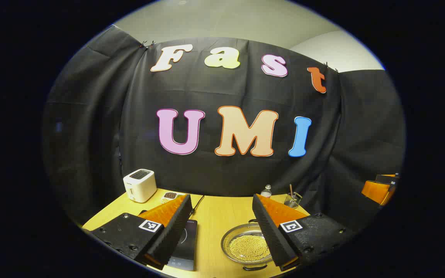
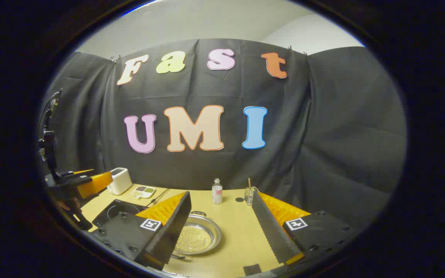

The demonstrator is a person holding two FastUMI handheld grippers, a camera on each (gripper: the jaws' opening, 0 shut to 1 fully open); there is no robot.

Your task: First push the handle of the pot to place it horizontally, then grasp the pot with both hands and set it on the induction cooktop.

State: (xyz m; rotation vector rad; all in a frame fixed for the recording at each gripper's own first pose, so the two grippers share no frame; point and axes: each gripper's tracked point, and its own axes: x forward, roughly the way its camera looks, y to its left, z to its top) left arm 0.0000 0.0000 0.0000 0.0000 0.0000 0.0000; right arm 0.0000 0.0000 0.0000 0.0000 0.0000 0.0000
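A yellow table [image 2: 234,227] carries the flat black induction cooktop [image 2: 116,210] at its left and, just beside it, the shallow metal pot [image 2: 197,236], filled with small golden beads. Both grippers hover above with fingers spread wide, holding nothing: the left gripper [image 1: 220,231] above cooktop and pot, the right gripper [image 2: 220,227] near the pot. A white toaster [image 1: 140,185] stands at the back.
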